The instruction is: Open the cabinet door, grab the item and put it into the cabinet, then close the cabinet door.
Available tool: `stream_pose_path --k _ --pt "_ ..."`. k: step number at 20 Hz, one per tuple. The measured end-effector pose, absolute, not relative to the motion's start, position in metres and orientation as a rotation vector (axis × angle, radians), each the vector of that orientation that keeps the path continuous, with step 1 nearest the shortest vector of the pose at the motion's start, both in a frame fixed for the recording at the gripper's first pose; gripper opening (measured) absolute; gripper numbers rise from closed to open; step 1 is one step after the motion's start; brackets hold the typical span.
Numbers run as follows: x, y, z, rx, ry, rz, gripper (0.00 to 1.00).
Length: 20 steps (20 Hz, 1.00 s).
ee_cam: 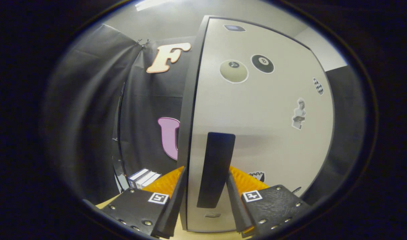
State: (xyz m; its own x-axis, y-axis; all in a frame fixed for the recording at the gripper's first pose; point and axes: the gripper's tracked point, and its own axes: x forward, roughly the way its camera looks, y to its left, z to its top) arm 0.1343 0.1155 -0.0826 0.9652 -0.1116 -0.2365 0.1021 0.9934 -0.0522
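Straddling the dark handle (216, 168) and free edge of the cabinet door (257, 126), the gripper (203, 186) stands open, so item and closing remain.

Cabinet door (273, 140): you can read one number, an "8", on the black billiard-ball sticker (262, 63). The pale ball sticker (234, 71) beside it carries a mark too blurred to read. A small sticker (257, 175) low on the door is partly hidden; its marks are illegible.

Gripper (207, 200): each finger mount bears a square black-and-white coded tag (158, 198), pattern only, no text. The fingers straddle the door's dark handle (217, 166); you can't tell whether they press it.
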Motion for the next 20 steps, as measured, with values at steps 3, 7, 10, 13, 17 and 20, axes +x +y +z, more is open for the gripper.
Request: stream_pose_path --k 3,7,10,13,17,20 --pt "0.133 0.117 -0.081 -0.020 0.244 -0.100 0.31" --pt "0.133 0.118 -0.082 -0.029 0.234 -0.097 0.21" --pt "0.133 0.115 -0.083 -0.042 0.238 -0.083 0.21" --pt "0.133 0.116 -0.081 0.001 0.236 -0.077 0.09" --pt "0.125 0.118 -0.081 0.000 0.249 -0.050 0.09" --pt "0.112 0.119 -0.076 -0.003 0.249 -0.011 0.09"
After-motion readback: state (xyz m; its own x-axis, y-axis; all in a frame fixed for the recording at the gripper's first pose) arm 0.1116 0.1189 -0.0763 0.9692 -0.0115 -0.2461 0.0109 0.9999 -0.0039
